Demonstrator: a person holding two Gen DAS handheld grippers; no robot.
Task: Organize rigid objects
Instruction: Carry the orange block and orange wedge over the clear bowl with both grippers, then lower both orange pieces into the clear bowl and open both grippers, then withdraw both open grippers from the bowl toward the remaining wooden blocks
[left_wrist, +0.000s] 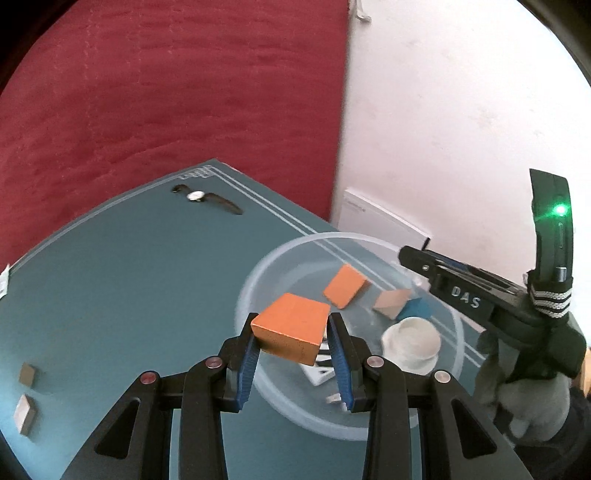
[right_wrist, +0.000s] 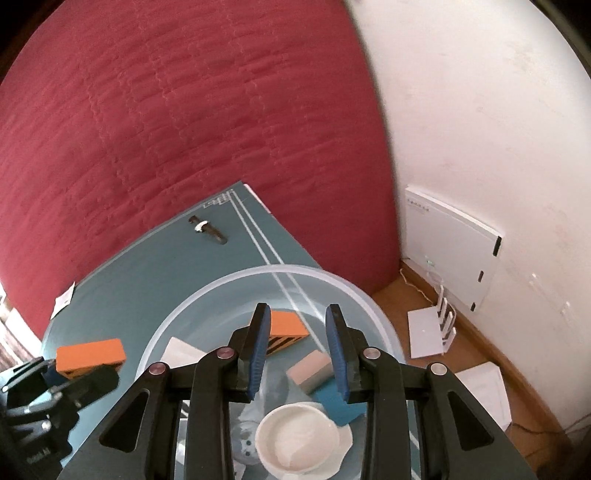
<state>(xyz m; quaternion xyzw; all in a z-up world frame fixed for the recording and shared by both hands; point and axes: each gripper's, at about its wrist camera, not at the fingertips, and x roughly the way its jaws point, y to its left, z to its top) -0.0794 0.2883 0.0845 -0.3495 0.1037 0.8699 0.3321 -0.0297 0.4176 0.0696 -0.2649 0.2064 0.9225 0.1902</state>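
The orange wooden block (left_wrist: 291, 332) sat pinched in the left gripper (left_wrist: 291, 341), over the clear plastic bowl's (left_wrist: 258, 391) rim. Dropping it in looked next. The right gripper (right_wrist: 297, 347) was shut, empty.

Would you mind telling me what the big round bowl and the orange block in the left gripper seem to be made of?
Bowl: likely translucent frosted plastic; the mat's white lines show through it. Orange block: probably painted wood, matte with crisp edges, though plastic is possible.
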